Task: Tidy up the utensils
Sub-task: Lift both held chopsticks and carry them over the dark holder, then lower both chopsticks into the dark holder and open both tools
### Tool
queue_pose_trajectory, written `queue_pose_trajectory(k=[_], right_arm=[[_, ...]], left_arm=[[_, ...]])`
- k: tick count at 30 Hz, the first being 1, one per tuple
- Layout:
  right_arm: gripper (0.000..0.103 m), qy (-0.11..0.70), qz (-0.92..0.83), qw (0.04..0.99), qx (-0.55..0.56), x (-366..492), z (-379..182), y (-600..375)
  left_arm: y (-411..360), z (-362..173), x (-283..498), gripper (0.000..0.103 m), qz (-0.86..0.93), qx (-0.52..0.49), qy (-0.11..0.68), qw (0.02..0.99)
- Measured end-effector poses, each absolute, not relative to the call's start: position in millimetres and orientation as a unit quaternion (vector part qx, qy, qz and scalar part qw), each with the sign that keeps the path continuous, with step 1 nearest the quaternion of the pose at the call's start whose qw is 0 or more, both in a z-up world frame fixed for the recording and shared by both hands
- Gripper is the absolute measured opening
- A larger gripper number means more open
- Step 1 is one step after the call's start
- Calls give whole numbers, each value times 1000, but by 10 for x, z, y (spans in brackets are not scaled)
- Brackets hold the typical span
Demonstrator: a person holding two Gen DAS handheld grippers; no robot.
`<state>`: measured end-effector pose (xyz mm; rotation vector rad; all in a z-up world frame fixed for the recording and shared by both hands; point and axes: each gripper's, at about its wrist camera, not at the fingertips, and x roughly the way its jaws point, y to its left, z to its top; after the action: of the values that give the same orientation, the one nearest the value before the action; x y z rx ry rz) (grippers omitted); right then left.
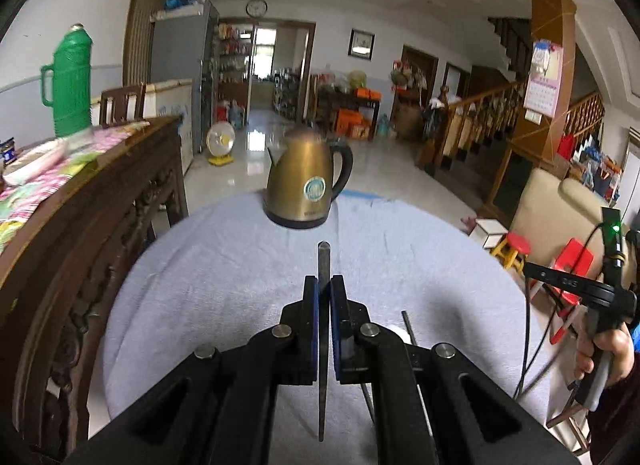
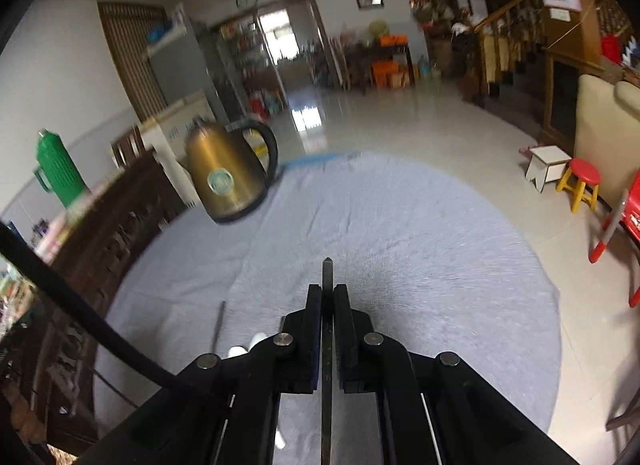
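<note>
The left gripper (image 1: pixel 324 289) is closed tight on a thin dark chopstick (image 1: pixel 323 261). The stick sits between its two pads, and its blunt tip pokes out past them toward the far side.

The right gripper (image 2: pixel 328 297) is closed tight on a second dark chopstick (image 2: pixel 327 271) in the same way, with the tip sticking out in front.

Both grippers are held above a bench (image 1: pixel 224 265) covered with a soft grey cloth. A gold kettle (image 1: pixel 308 181) with a black handle stands at the far edge of the bench. In the right wrist view the kettle (image 2: pixel 226 177) is at the far left and looks blurry.

One more dark stick (image 1: pixel 408 327) lies on the cloth, near and just to the right of the left gripper. The right wrist view shows a stick (image 2: pixel 219 323) on the cloth to its left, beside something small and white (image 2: pixel 256 341) that is mostly hidden.

A person's hand (image 1: pixel 608 353) holds the right gripper's handle at the right edge of the left wrist view.

A dark wooden cabinet (image 1: pixel 80 225) stands left of the bench, and a green flask (image 1: pixel 72 81) stands on it.
</note>
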<state>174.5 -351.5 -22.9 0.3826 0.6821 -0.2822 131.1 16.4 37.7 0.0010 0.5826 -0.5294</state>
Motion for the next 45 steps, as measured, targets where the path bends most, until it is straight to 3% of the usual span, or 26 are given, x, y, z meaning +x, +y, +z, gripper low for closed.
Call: queue_pose_trajectory(k=[13,20,29,37,45], right_arm=[[6,209,-95,953,196,737,459,-2979],[6,147,-78,968,188,599,655,-2673],[6,60,-87,981,163,629,654,-2326],[6,25,-88,992,91,667,582,-1995],[6,2,-68,991,116,731,554,-1877]], left_arm=[[386,695,750,6,-272,-22,234,933],[323,893,523,6,-301,-36,203,931],[95,922,451,6,-330,-50,198,922],[-76,755,469,6,-338,-44,222,913],[-113,639,474,6,-334,-47,233,912]])
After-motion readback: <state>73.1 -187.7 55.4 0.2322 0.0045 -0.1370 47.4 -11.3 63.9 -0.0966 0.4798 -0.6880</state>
